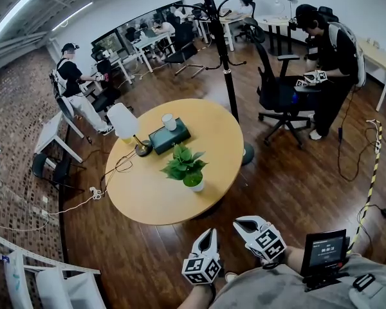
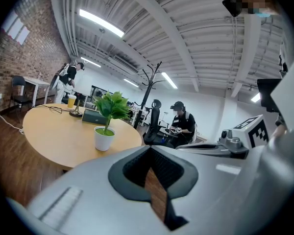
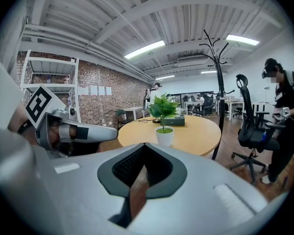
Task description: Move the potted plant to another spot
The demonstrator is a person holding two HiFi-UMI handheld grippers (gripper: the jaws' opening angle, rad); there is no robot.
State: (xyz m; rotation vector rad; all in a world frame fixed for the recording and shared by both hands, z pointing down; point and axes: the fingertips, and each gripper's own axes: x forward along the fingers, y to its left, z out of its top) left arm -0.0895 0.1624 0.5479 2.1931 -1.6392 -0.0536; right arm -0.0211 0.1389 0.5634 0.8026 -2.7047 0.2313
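The left tool (image 1: 209, 232) and right tool (image 1: 246, 224) are held side by side at 6 o'clock of the head view, over the wood floor (image 1: 276, 172). They are short of the counter (image 1: 148, 195). Both tools are seen closed. In each gripper view the jaws are drawn together to a thin slit, only floor is seen through it, and nothing is gripped. A small screen (image 1: 326, 250) is seen at 3 to 4 o'clock of the right tool.

The round wooden counter lies at 12 o'clock of the tools, apart from them. The plant (image 1: 185, 163) is stood upright in a white pot (image 1: 193, 181) on the counter, a little to 4 o'clock of the counter's middle. From the tools it is placed at 11 o'clock, well apart and touched by neither. In both gripper views it is seen ahead, above the jaw tips.

A dark box (image 1: 174, 139) is laid at 11 o'clock of the plant, near it but not touching. A white cup (image 1: 169, 121) is seen at the box's far edge; whether it is on the box or behind it cannot be told. A lamp (image 1: 123, 122) is stood at 10 o'clock of the plant, with its base just beside the box's left end. A cable (image 1: 119, 166) is trailed from the lamp toward the counter's 9 o'clock edge.

Past the counter, a coat stand (image 1: 222, 44) is seen at 1 o'clock and a black chair (image 1: 276, 89) at 2 o'clock. A standing person (image 1: 331, 63) is placed just beside the chair. A seated person (image 1: 74, 85) is seen far off at 10 o'clock.
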